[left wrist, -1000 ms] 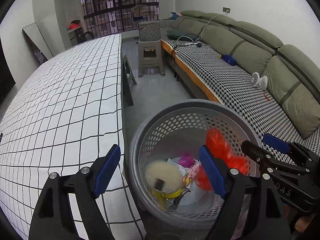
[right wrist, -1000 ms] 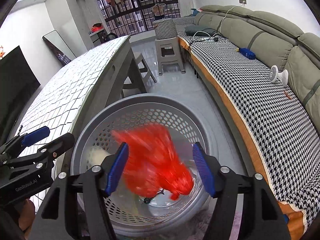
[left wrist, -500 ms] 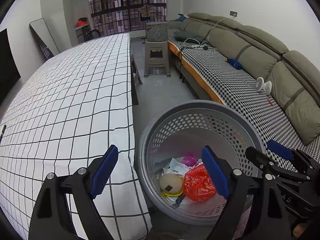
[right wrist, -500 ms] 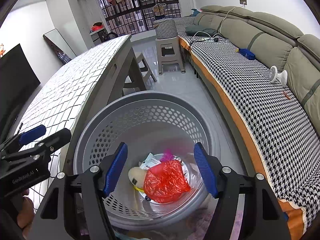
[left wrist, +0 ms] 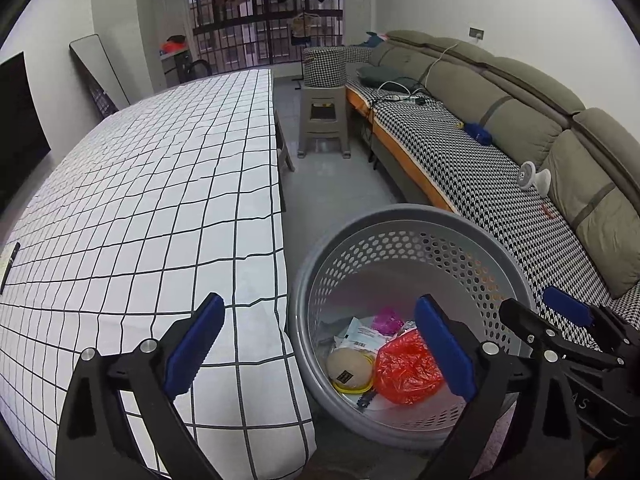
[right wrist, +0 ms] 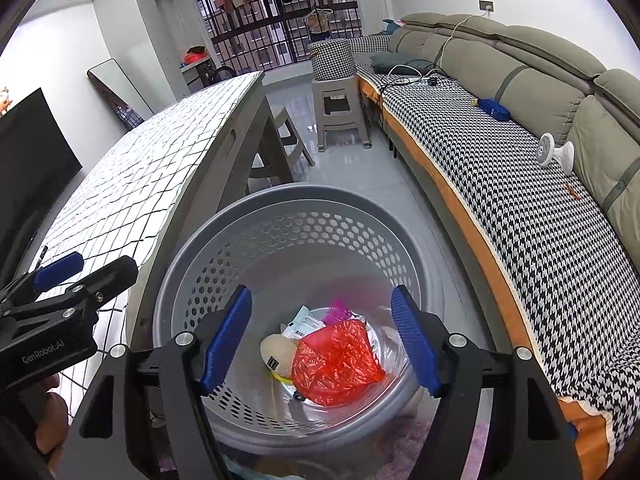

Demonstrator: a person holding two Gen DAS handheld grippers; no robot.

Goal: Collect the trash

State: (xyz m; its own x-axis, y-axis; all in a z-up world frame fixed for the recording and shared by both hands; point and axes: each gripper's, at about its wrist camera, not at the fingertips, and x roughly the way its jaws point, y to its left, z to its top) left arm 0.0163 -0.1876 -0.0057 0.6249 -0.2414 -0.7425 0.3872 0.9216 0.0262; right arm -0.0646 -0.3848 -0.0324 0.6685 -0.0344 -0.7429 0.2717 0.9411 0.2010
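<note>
A: Item one, the largest?

B: A long olive-green cushioned sofa (left wrist: 520,92) with a black-and-white houndstooth seat cover is recorded along the right wall. A small white handheld fan (left wrist: 532,178) is seen lying on its seat.

A: Next?

B: A worktop (left wrist: 140,200) covered by a white cloth with a black grid is listed on the left, its near corner just beside the basket. A grey plastic stool (left wrist: 323,120) is noted on the floor at its far end.

A: And the container?

B: A round grey perforated plastic basket (right wrist: 296,240) is entered as standing on the floor between worktop and sofa.

A: The tools?

B: The left tool (left wrist: 320,346), black-framed with blue pads, is logged as spread wide and opening further over the gap between worktop corner and basket; nothing is pinched. The right tool (right wrist: 322,340) is held above the basket, its jaws apart and widening, and nothing is gripped between them.

A: The trash?

B: All of it is recorded at the basket's bottom. A crumpled red plastic bag (right wrist: 334,362) is lying on top, touching a round beige ball-like object with a dark label (right wrist: 276,354). A white printed wrapper (right wrist: 306,322) and a small magenta scrap (right wrist: 340,312) are catalogued just behind them.
</note>
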